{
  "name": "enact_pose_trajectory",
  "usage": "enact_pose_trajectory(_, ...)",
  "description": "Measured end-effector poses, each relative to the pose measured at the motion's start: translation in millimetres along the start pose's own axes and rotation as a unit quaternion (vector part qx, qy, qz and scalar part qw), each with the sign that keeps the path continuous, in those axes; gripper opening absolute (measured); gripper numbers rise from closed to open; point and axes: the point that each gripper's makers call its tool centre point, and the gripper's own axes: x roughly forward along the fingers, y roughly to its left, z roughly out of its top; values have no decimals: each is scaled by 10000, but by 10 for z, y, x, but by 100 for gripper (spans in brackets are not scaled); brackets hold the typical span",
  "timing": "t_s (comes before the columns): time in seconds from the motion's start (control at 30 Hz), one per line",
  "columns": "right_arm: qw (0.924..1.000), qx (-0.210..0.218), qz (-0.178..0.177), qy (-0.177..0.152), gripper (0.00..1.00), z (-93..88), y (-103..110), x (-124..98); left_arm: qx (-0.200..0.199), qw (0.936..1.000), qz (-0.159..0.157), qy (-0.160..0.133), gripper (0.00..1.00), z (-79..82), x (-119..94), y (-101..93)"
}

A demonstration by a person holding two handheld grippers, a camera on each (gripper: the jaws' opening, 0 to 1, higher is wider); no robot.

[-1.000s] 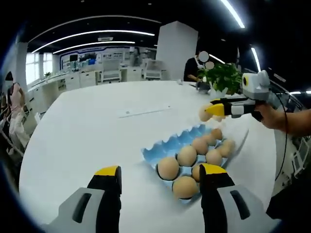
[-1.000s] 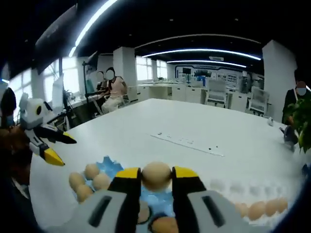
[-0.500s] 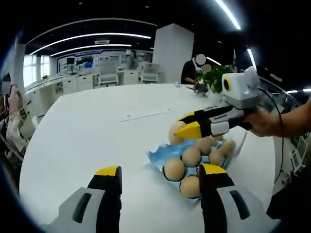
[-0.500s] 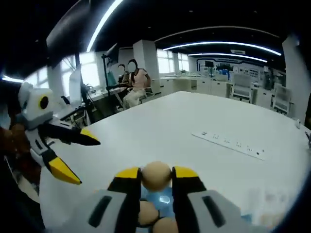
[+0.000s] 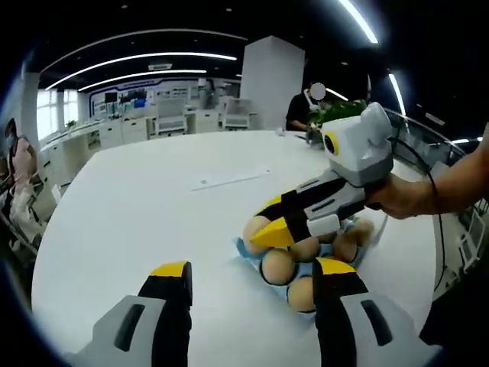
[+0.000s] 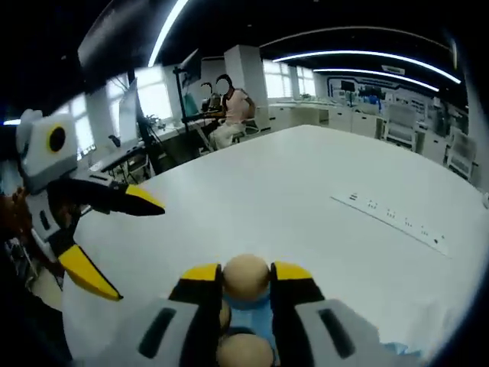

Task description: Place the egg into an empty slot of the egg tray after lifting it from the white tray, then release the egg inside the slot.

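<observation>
Right gripper view: no brand or label can be read anywhere; the long white strip (image 6: 393, 218) lying on the white table (image 6: 252, 199) carries small dark marks too small to make out. The right gripper (image 6: 246, 279) has its yellow-tipped jaws narrowed onto a tan egg (image 6: 245, 276), which sits pinched between the two tips, touching both. Just below the egg, between the jaws, a patch of the blue egg tray (image 6: 252, 315) shows with two more eggs in it; whether the held egg touches the tray cannot be told from here. At the left edge the left gripper (image 6: 114, 245) hangs above the table with its jaws spread wide, nothing between them. Left gripper view: the left gripper (image 5: 252, 279) again shows wide open jaws, holding nothing, over bare table (image 5: 137, 214) just short of the egg tray (image 5: 243, 246). The right gripper (image 5: 267, 225) comes in from the right, held in a hand (image 5: 401, 200), its tips down at the tray's near-left corner with the egg (image 5: 254, 228) clamped between them, low over or in a corner slot; which of the two cannot be told. Other eggs fill the slots beside it. The strip (image 5: 229, 177) lies farther back on the table, its marks unreadable. A green plant (image 5: 336, 115) stands near the table's far edge, and people sit at desks in the background.
</observation>
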Motion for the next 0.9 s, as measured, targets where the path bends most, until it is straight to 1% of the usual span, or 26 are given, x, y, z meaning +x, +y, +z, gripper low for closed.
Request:
enact_pose_trajectory(0.07, 10000, -78, 0, 49, 24, -19, 7, 14, -10, 10000, 6, 1, 63, 1, 8, 0)
enact_pose_trajectory(0.2, 9999, -51, 49, 80, 24, -47, 9, 37, -3, 10000, 12, 7, 63, 4, 21, -5)
enact_pose_trajectory(0.37, 9999, 95, 95, 93, 25, -59, 7, 65, -15, 10000, 34, -7, 63, 14, 25, 4)
enact_pose_trajectory(0.5, 9995, 265, 124, 116, 25, -82, -21, 47, -28, 10000, 39, -4, 63, 13, 26, 17)
enact_pose_trajectory(0.9, 9997, 141, 185, 87, 25, -76, 2, 63, -3, 10000, 16, -7, 62, 31, 49, 10)
